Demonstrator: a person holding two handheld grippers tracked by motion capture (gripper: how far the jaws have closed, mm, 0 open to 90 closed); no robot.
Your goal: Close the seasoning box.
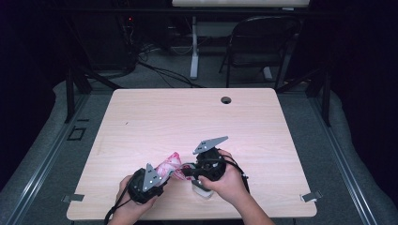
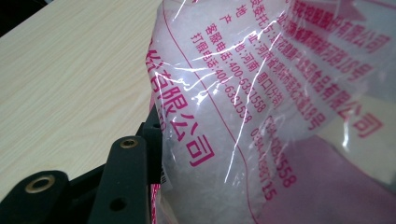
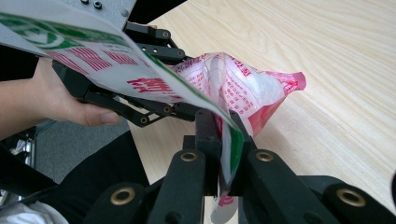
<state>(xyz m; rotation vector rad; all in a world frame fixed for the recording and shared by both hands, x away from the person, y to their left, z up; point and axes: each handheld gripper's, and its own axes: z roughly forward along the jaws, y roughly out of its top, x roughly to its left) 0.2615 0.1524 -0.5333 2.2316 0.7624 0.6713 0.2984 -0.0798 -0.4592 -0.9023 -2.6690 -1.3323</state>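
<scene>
Spanning both claws [image 3: 223, 140], plastic bag [image 3: 243, 88]

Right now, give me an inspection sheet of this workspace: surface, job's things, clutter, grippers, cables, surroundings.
Surface: light wooden table, with a round hole near the far edge.
Job's things: clear plastic bag with pink print, held up between both grippers.
Clutter: small white thing under the right hand; what it is cannot be told.
Grippers: left gripper and right gripper both shut on the bag.
Cables: one trails from the left gripper.
Surroundings: folding chair, dark curtains, grey floor.
</scene>
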